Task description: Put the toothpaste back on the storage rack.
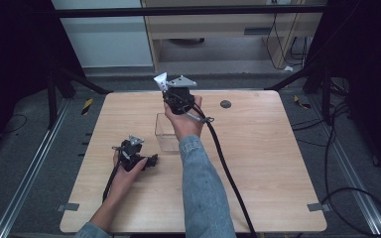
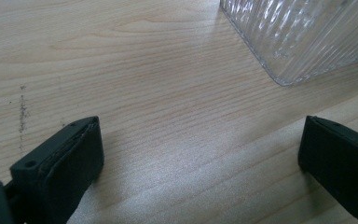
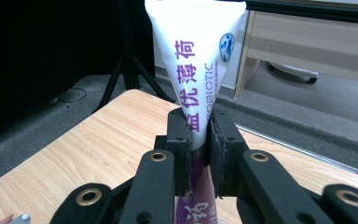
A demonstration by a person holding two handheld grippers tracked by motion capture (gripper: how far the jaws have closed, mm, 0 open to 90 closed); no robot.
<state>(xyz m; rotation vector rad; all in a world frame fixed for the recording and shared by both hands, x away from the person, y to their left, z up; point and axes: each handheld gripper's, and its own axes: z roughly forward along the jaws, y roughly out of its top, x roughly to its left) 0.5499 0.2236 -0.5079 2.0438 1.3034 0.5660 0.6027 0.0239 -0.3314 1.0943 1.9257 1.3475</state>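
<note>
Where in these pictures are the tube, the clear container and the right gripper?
tube [image 3: 193, 51]: right gripper view, white printed body.
clear container [image 2: 303, 32]: left gripper view, ribbed wall.
right gripper [image 3: 199, 135]: right gripper view, between fingertips.

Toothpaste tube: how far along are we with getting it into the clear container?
Done: the right gripper is shut on the toothpaste tube, lifted off the table.
In hand: tube held above and just behind the clear container.
Left: lower and release it inside. The left gripper rests open beside the container.

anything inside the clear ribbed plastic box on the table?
High view: the clear ribbed plastic box looks empty, with bare wood showing through it. The person's right hand covers its right edge, so that corner can't be checked. The left gripper view catches just one ribbed corner.
</note>
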